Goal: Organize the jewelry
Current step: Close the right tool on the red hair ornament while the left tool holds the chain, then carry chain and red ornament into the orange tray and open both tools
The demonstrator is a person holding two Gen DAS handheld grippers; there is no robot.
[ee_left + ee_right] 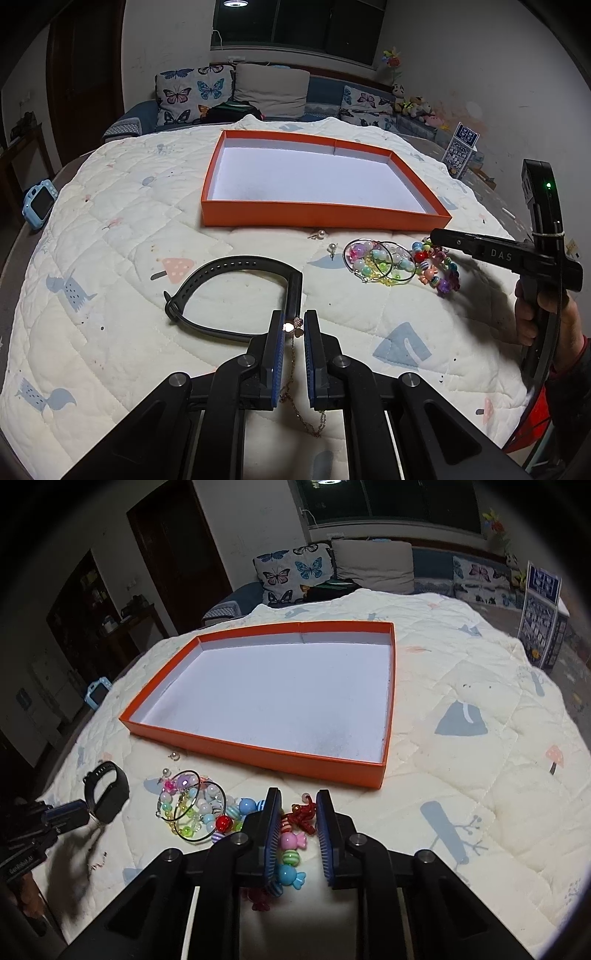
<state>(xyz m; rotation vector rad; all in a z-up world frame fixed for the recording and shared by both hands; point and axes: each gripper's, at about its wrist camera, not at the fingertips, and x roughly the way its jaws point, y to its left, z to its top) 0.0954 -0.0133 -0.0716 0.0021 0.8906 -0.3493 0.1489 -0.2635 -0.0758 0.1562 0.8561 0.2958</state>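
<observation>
An orange tray [325, 218] with a white floor lies on the quilt; it also shows in the right wrist view [258, 755]. My left gripper [294, 325] is open around a thin rose-gold chain [291, 373] with a small charm between the pads, just in front of a black watch band [236, 266]. My right gripper [297, 805] is open over a candy-bead bracelet [290, 849] with a red knot. Beaded bracelets with wire hoops [384, 262] and two pearl earrings [320, 233] lie in front of the tray.
The quilt [110, 236] covers a round table. A blue toy camera [38, 201] sits at its left edge. A sofa with butterfly cushions [192, 94] stands behind. A blue patterned box [541, 627] stands at the right.
</observation>
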